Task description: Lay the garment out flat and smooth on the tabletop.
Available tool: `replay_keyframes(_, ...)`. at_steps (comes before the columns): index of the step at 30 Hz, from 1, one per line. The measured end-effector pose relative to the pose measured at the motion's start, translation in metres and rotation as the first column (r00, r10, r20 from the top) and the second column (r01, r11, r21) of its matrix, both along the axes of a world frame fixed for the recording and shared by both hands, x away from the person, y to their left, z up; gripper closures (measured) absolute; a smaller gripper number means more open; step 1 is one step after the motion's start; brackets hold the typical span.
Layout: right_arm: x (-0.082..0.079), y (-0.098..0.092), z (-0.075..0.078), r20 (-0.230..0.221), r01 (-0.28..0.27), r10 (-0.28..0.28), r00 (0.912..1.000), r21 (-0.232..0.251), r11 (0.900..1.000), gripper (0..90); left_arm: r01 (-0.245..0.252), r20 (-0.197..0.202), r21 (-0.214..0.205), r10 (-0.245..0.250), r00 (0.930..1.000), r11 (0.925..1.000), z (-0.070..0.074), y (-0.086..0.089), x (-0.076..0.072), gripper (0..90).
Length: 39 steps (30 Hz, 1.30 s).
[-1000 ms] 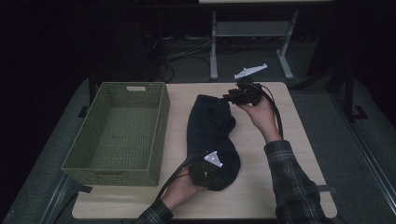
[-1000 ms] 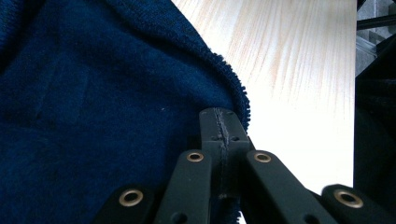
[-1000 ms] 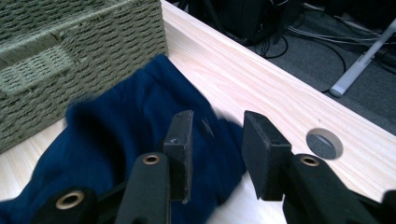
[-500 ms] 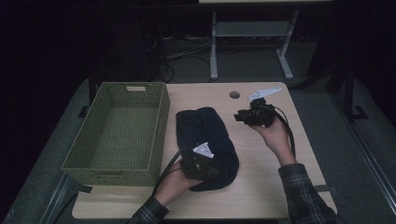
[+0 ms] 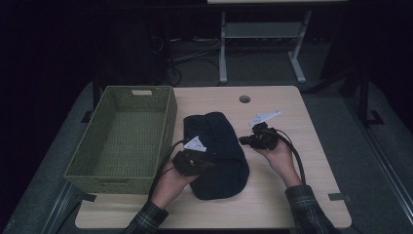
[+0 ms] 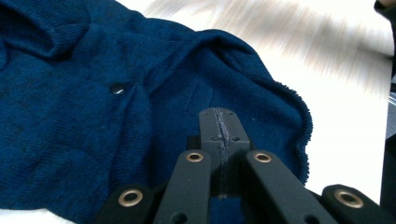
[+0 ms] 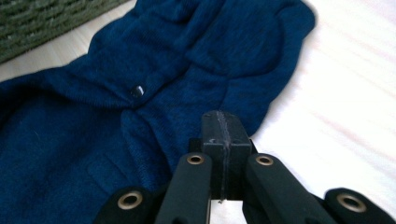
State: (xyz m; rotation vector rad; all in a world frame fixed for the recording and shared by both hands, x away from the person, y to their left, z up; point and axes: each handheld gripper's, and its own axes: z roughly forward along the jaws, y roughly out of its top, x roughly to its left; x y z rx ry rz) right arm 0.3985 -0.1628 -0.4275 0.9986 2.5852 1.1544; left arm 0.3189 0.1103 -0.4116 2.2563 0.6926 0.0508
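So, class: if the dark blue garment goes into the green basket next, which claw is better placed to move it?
Probably the left claw: it sits shut over the garment, next to the basket. The right claw, also shut, sits at the garment's far edge.

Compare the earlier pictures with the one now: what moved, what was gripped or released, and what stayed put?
The right gripper came down from the far end of the blue garment to its right edge, jaws closing, empty. The left gripper shifted slightly and is shut, empty. The garment got bunched shorter. The basket stayed.
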Motion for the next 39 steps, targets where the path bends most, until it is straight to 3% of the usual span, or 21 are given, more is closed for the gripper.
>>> replay_keyframes(6,-0.001,0.012,-0.020,-0.038,-0.027,0.025,0.9989,-0.052,0.9983,90.0,-0.001,0.002,0.012,0.001,1.0000,0.9999,-0.001,0.000,0.001,90.0)
replay_keyframes(11,-0.003,0.020,-0.032,-0.035,-0.041,0.036,0.9987,-0.145,0.9885,90.0,0.003,0.003,0.025,-0.003,1.0000,0.9997,-0.001,0.000,0.001,90.0)
replay_keyframes(25,-0.021,-0.008,-0.035,-0.034,0.003,-0.007,0.9994,-0.113,0.9936,90.0,-0.028,0.014,0.033,0.028,0.9995,0.9991,-0.005,-0.006,0.003,90.0)
replay_keyframes(39,-0.055,-0.034,-0.033,-0.028,0.029,-0.033,0.9991,-0.147,0.9887,90.0,-0.102,0.027,0.121,0.099,0.9947,0.9874,-0.027,-0.018,0.025,90.0)
